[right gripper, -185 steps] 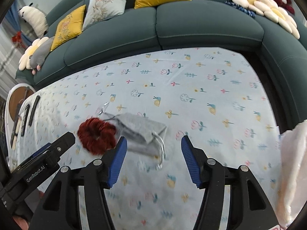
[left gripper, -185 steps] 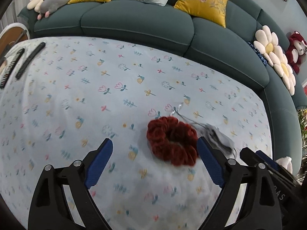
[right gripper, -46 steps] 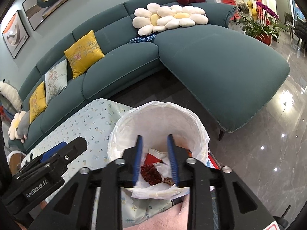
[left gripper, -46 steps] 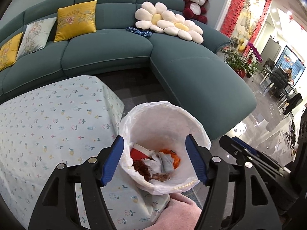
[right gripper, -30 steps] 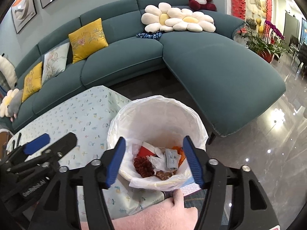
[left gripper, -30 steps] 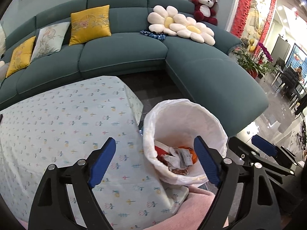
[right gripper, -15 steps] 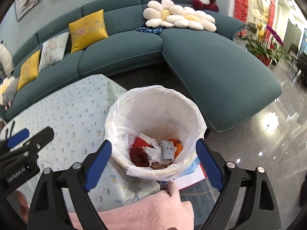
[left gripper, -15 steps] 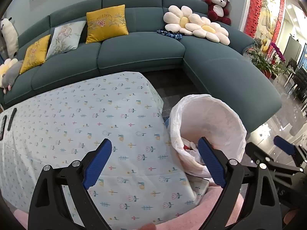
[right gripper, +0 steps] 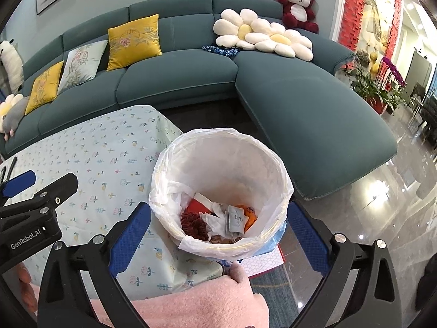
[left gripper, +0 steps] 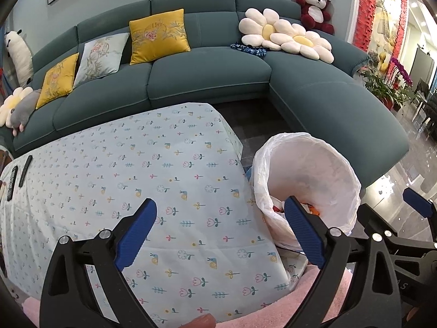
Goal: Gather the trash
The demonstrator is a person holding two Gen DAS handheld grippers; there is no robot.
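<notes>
Task looks nearly done: trash sits in the bin (right gripper: 221,188), desk (left gripper: 136,180) shows only two remotes (left gripper: 17,175), both tongs — left (left gripper: 218,232), right (right gripper: 218,229) — wide open, empty.

The left camera looks down over the table (left gripper: 169,180) toward the sofa (left gripper: 207,73). The right camera looks from close above into the bin (right gripper: 221,191). Both see all three.

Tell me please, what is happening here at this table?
A person is collecting trash with two handheld grippers. Both the left gripper and the right gripper are open and hold nothing. The right one hovers over the trash bin beside the table. In the bin lie a dark red scrunchie, a small gray pouch and other scraps.
</notes>
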